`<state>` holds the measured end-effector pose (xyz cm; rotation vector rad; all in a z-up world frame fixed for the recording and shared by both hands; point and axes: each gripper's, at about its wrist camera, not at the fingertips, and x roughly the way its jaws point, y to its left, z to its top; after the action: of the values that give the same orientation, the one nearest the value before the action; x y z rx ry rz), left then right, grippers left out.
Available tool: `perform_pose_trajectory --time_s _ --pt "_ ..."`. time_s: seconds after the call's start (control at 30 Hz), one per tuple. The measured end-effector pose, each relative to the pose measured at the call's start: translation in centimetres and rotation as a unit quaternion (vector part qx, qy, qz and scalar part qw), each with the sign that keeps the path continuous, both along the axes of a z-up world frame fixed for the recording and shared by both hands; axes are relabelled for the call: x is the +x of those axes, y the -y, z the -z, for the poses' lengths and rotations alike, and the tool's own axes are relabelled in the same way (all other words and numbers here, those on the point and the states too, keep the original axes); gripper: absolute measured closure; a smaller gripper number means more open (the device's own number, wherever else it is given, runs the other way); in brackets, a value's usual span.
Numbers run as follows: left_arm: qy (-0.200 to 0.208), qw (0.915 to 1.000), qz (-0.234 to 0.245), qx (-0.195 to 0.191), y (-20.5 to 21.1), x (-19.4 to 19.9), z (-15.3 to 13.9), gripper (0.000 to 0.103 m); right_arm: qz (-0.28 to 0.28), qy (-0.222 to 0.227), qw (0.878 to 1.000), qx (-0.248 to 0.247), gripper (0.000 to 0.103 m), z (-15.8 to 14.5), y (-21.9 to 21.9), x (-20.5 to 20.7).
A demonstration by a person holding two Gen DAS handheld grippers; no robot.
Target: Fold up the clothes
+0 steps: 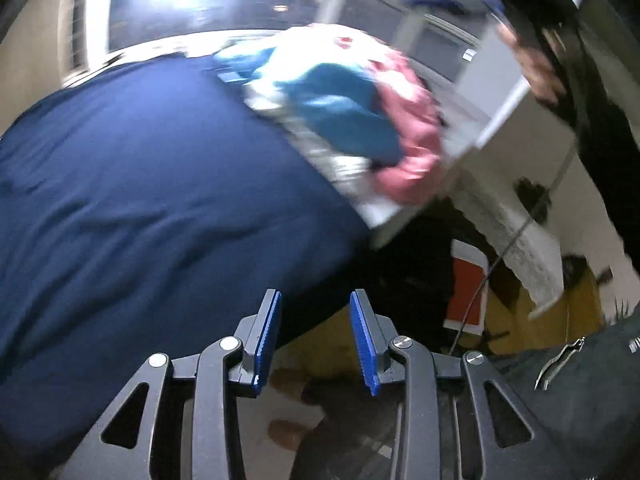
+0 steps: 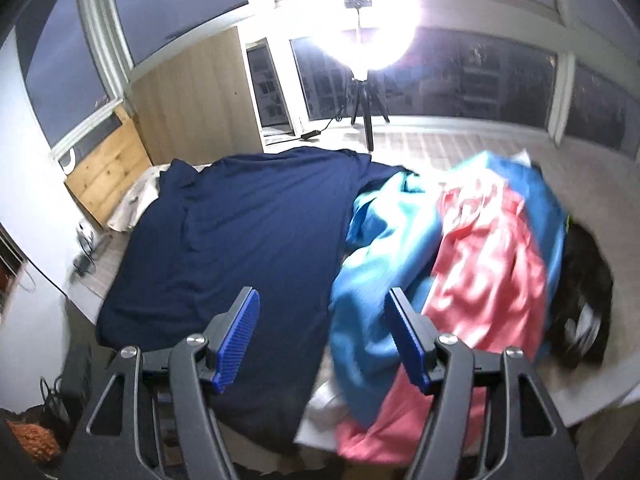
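The left gripper (image 1: 316,338) is seen with its blue ribbed pads (image 1: 265,344) parted by a moderate gap, and nothing is held between them; below the gap only floor and a blurred dark shape are made out. At 9 to 11 o'clock from these fingers a large navy-blue cloth garment (image 1: 160,184) is spread flat over the white table (image 1: 384,212), its near edge draped over the table's front. At 1 o'clock a heap of clothes is blurred: a teal fabric piece (image 1: 344,100) is flanked by a pink fabric piece (image 1: 412,128). Further out at 2 o'clock a blurred hand (image 1: 532,68) is glimpsed.

The right gripper (image 2: 324,344) is shown with its blue pads (image 2: 234,344) set wide apart and empty. Directly ahead, at 12 o'clock, the same navy garment (image 2: 248,232) lies spread out. From 1 to 3 o'clock the teal fabric (image 2: 380,272) and the pink fabric (image 2: 488,272) are piled together, the pink spilling over the table's near edge (image 2: 316,436) at 5 o'clock. A black garment (image 2: 580,304) is tucked at the heap's far right. Beyond, at 12 o'clock, a bright round lamp on a black tripod (image 2: 366,12) is set on the pale floor before dark windows (image 2: 480,76)
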<state>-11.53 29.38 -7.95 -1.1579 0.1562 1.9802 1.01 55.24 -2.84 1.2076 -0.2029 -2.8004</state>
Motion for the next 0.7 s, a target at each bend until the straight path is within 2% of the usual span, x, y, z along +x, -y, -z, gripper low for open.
perform_pose_trajectory --time_s 0.13,0.2,0.27,0.37,0.43,0.5,0.6,0.7 --pt "-0.001 0.9995 0.028 -0.017 -6.1 -0.8 1.1 0.064 -0.009 0.012 1.000 0.018 0.039 0.2 -2.1 -3.0" --pt "0.003 0.9991 0.037 -0.022 -7.8 -1.4 1.2 0.064 -0.008 0.005 0.999 0.044 0.039 0.4 -3.5 -5.2" --pt "0.005 0.9995 0.024 -0.018 -8.4 -2.6 1.3 0.063 -0.004 -0.003 0.997 0.075 0.039 0.5 -5.0 -7.5" --pt "0.013 0.9997 -0.004 -0.019 -9.2 -4.6 1.6 0.060 -0.008 0.026 0.999 0.035 0.039 1.6 -8.3 -13.0" --pt "0.029 0.9992 -0.017 -0.024 -9.6 -5.6 2.3 0.060 -0.008 0.060 0.998 -0.002 0.039 3.1 -10.1 -17.7" --pt "0.031 0.9983 -0.027 -0.041 -10.1 -6.3 2.8 0.060 -0.006 0.080 0.997 -0.014 0.039 5.1 -11.0 -22.6" --pt "0.037 0.9973 -0.044 -0.045 -10.4 -7.6 2.7 0.060 0.010 0.116 0.993 0.006 0.039 8.8 -11.2 -29.2" --pt "0.035 0.9970 -0.061 -0.032 -9.9 -10.3 0.9 0.060 0.040 0.164 0.986 -0.003 0.039 13.0 -12.2 -34.2"
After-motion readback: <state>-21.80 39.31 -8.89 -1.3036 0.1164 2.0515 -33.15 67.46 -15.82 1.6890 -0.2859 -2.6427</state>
